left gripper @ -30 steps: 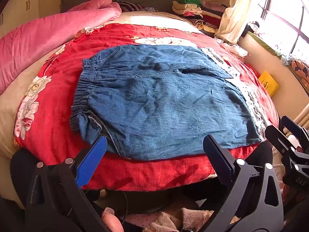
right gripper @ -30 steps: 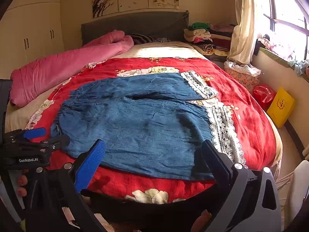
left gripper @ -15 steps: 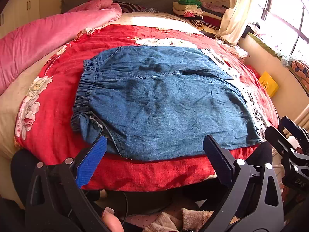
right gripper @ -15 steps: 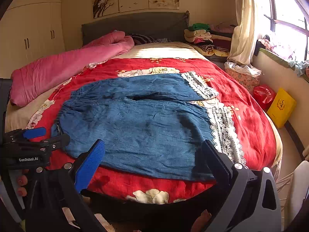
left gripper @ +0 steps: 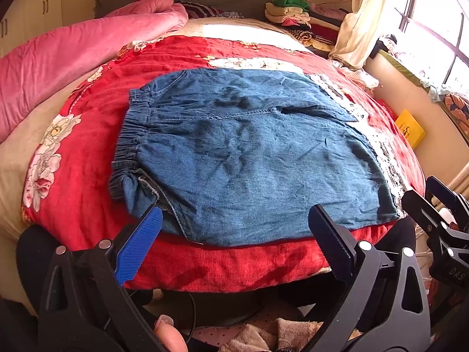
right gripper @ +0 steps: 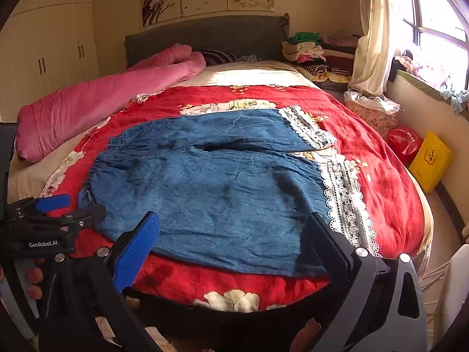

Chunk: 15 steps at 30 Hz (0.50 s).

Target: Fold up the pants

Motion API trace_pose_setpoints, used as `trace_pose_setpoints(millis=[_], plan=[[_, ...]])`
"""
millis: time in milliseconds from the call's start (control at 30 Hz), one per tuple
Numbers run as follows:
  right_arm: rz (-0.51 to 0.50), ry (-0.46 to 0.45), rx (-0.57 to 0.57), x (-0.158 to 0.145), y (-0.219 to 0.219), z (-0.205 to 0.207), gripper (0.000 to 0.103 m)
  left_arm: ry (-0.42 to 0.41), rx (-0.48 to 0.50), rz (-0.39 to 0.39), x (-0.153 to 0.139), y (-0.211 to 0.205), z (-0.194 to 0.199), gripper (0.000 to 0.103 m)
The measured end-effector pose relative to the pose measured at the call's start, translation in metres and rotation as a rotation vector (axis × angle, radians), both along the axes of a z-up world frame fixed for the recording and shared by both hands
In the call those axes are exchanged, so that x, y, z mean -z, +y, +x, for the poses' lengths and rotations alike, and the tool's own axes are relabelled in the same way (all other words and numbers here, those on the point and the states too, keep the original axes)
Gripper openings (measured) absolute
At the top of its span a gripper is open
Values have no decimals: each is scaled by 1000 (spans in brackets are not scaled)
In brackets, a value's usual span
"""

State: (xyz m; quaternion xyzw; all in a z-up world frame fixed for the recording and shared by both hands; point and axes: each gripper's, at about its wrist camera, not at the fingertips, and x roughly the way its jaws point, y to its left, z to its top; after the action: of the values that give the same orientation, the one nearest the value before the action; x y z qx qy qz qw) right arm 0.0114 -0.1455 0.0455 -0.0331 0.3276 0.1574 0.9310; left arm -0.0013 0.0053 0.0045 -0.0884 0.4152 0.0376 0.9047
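Observation:
Blue denim pants (left gripper: 243, 152) with white lace cuffs lie spread flat on a red floral bedcover (left gripper: 88, 135), elastic waistband at the left, legs toward the right. They also show in the right wrist view (right gripper: 222, 187), lace cuffs (right gripper: 343, 193) at the right. My left gripper (left gripper: 234, 234) is open and empty, just short of the pants' near edge at the waistband corner. My right gripper (right gripper: 231, 237) is open and empty, near the near edge of the lower leg. Each gripper shows in the other's view, the right one (left gripper: 433, 205) and the left one (right gripper: 52, 208).
A rolled pink quilt (right gripper: 102, 96) lies along the bed's left side. Folded clothes (right gripper: 310, 52) are stacked at the head, right. A yellow bag (right gripper: 431, 158) and a red bag (right gripper: 406, 140) stand on the floor by the window wall.
Both grippers have edged slightly closer to the pants' near edge. The pants have not moved.

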Motion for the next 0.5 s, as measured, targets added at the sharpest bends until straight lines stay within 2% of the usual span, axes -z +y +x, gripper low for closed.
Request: trace_pose_setpoints(millis=[500], plan=[[16,30,-70,-3,18,46,99,3,-10,-17,4,26,23,94]])
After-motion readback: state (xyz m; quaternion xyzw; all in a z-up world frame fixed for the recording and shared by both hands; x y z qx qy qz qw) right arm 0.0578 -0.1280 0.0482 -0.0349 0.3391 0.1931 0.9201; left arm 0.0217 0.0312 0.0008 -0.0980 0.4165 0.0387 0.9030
